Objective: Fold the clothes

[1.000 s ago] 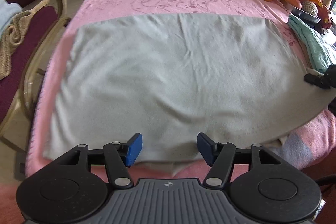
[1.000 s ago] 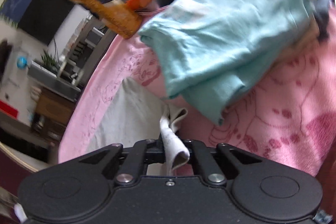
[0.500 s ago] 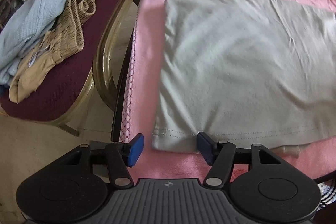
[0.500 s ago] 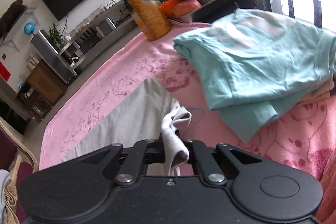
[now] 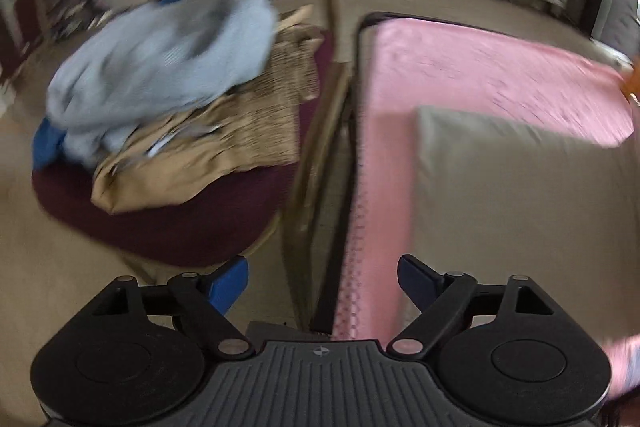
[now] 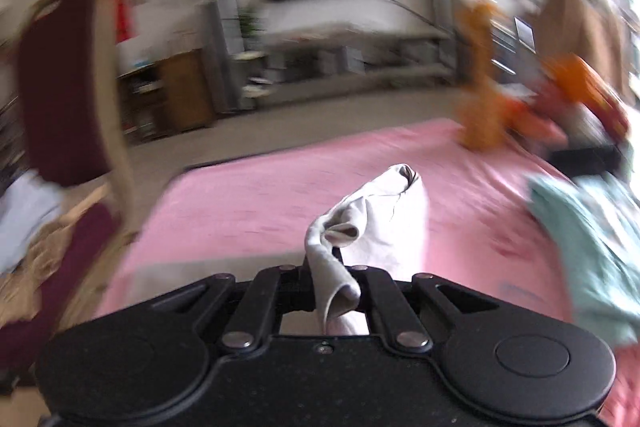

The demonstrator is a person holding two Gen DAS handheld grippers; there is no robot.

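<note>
On our left, a maroon chair (image 5: 168, 227) carries a light blue garment (image 5: 168, 51) over a tan one (image 5: 224, 147). Our left gripper (image 5: 323, 281) gapes wide, empty, above the pink blanket's (image 5: 480, 67) edge. The grey shirt (image 5: 520, 195) lies flat there, stretching rightward. Our right gripper (image 6: 333, 279) pinches its bunched corner (image 6: 372, 227).

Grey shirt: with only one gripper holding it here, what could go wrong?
The right gripper pinches only a bunched corner of the grey shirt, so it could slip or drag the layers crooked. The open left gripper points at the table edge, not the cloth, and may grab the pink cover instead.
</note>
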